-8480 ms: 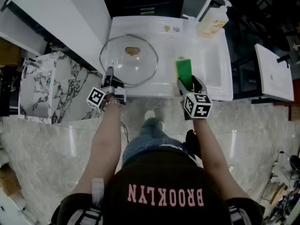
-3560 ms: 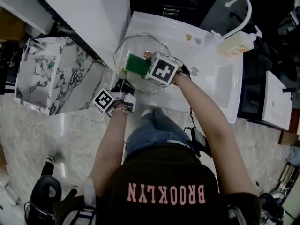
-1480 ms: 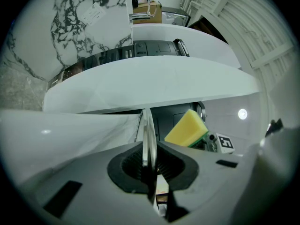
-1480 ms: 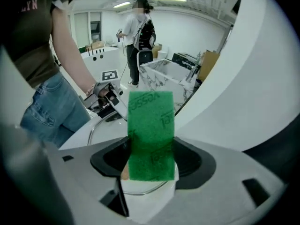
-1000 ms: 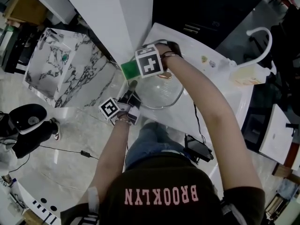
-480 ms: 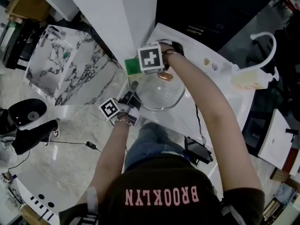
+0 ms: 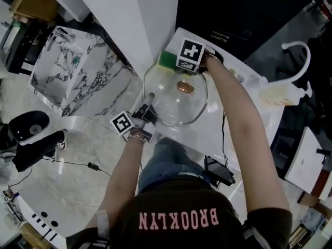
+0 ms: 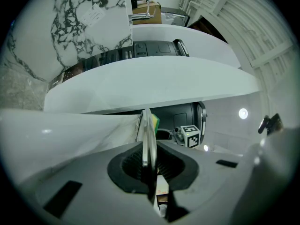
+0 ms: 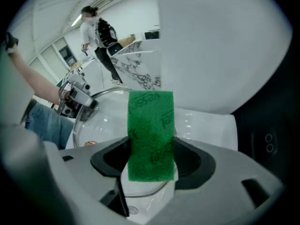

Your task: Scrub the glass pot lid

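The glass pot lid (image 7: 176,95) with its copper knob (image 7: 185,87) is held over the white sink counter (image 7: 212,123). My left gripper (image 7: 147,106) is shut on the lid's near rim (image 8: 149,139), seen edge-on in the left gripper view. My right gripper (image 7: 179,62) is shut on a green and yellow scrub sponge (image 7: 168,60) at the lid's far edge. In the right gripper view the sponge's green face (image 9: 150,134) fills the space between the jaws, with the lid (image 9: 103,121) below it.
A white wall panel (image 7: 129,14) stands right behind the lid. A marble-patterned cabinet (image 7: 72,71) is on the left. A soap bottle (image 7: 280,93) and a curved faucet (image 7: 298,61) are at the right. A person (image 9: 96,36) walks in the background.
Over the last second my right gripper has slid the sponge from the lid's left edge up and right to its far edge. The left gripper holds the rim as before.
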`<state>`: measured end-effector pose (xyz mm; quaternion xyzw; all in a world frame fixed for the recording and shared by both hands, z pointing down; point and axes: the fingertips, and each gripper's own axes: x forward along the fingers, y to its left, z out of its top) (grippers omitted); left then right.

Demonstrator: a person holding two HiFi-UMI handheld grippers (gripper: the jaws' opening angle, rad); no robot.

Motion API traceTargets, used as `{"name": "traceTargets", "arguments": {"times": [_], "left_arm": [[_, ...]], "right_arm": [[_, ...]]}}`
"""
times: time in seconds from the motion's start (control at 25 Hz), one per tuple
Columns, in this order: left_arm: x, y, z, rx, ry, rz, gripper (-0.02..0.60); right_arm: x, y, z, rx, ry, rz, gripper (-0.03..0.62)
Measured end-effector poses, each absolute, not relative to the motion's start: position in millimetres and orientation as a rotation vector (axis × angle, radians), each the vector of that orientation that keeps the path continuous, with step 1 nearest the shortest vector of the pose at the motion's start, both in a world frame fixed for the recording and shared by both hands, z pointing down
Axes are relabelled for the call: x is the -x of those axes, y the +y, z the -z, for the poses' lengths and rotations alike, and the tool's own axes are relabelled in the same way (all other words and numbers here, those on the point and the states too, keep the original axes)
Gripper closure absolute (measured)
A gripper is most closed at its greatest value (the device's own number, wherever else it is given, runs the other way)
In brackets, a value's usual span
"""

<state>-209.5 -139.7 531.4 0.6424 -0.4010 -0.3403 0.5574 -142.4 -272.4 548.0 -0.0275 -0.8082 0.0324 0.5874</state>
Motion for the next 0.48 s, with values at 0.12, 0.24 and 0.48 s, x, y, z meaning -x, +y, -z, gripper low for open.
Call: {"name": "traceTargets", "arguments": {"times": [0.12, 0.24, 0.48], "left_arm": [[210, -140, -532, -1.511, -0.948, 0.804, 0.560], [210, -140, -531, -1.509, -0.945, 0.808, 0.560], [212, -140, -534, -1.520, -0.956, 0.799, 0.560]], "right_arm": [[124, -291, -557, -0.030, -1.892, -0.172, 0.322], [107, -306, -565, -0.134, -1.886, -0.241, 0.322], [97, -311, -558, -0.246, -1.947, -0.331, 0.322]]}}
